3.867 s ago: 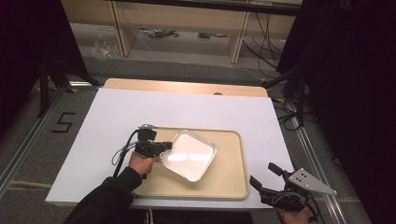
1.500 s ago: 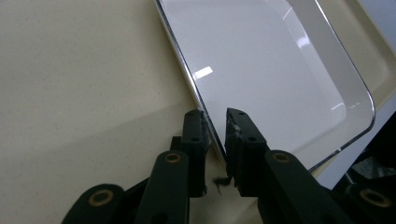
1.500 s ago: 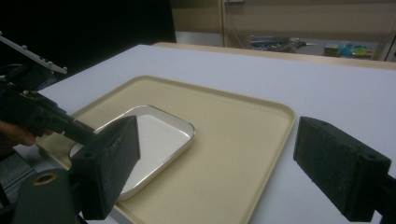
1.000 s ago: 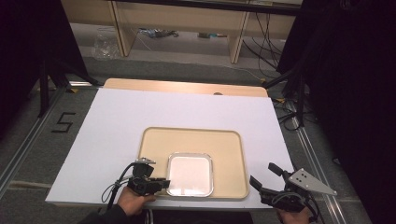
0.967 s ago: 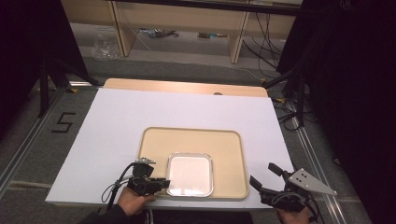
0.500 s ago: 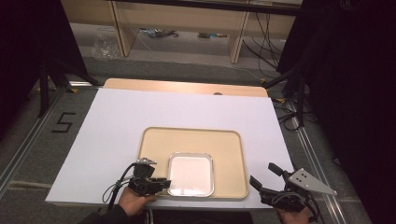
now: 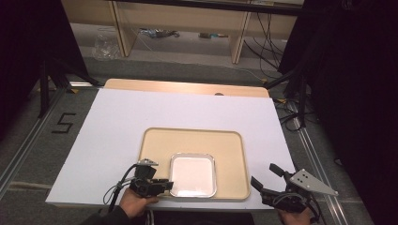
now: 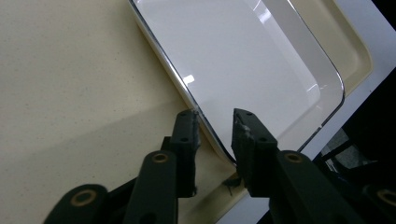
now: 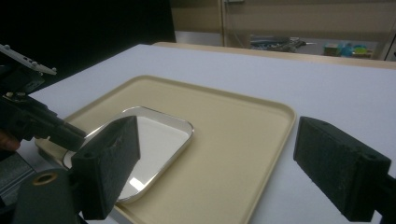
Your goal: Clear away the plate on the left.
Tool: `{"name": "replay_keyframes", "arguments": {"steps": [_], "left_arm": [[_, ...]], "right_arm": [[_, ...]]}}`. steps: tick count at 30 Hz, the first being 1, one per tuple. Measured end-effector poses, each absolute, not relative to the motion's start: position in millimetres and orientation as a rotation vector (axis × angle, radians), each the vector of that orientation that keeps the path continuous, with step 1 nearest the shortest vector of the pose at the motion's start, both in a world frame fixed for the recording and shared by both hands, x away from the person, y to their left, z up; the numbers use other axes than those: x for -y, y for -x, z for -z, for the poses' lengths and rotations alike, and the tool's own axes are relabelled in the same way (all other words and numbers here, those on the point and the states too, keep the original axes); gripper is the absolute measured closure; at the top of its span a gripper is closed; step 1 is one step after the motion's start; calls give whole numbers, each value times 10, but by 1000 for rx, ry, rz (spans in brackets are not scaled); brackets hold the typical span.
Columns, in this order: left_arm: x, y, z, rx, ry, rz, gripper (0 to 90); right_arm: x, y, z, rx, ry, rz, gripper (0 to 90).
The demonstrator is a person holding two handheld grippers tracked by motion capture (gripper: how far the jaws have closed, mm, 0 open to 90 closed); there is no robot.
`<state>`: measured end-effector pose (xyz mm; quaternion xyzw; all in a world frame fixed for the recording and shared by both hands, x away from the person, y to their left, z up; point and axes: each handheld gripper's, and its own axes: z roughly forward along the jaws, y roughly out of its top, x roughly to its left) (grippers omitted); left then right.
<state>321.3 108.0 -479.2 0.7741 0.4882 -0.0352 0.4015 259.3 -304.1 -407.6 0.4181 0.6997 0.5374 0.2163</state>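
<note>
A shallow white dish with a metal rim [image 7: 192, 174] lies flat in the front part of a beige tray [image 7: 155, 150]. My left gripper [image 7: 166, 184] reaches in from the tray's front left corner. In the left gripper view its jaws [image 8: 215, 114] straddle the near rim of the dish [image 8: 243, 60]. They have just been opening, and a gap shows beside the rim. My right gripper [image 7: 265, 174] hangs off the table's front right corner, open, with nothing between its jaws [image 9: 217, 135]. The right gripper view also shows the dish [image 9: 154, 135].
The tray [image 9: 243, 135] sits on a white table top [image 7: 117, 122] with bare room around it. Beyond the far edge stand wooden shelves [image 7: 187, 18] with cables and clutter on the floor. A "5" mark [image 7: 63, 123] lies on the floor at the left.
Several seconds ago the left gripper held the dish tilted above the tray's middle; now it lies flat near the front edge, the left hand drawn back. The right gripper has not moved.
</note>
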Motion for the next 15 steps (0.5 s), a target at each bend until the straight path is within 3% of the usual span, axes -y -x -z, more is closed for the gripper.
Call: {"name": "replay_keyframes", "arguments": {"steps": [3,15], "left_arm": [[-1089,-3221,4785,-1187,-1944,56,679],[-1241,-3247,4626,-1217,-1906,-70,427]], "right_arm": [[3047,-2598,4074,-1935,-1156,-1482,154],[3049,-2593,4066,-1955,-1154,-1459,154]]}}
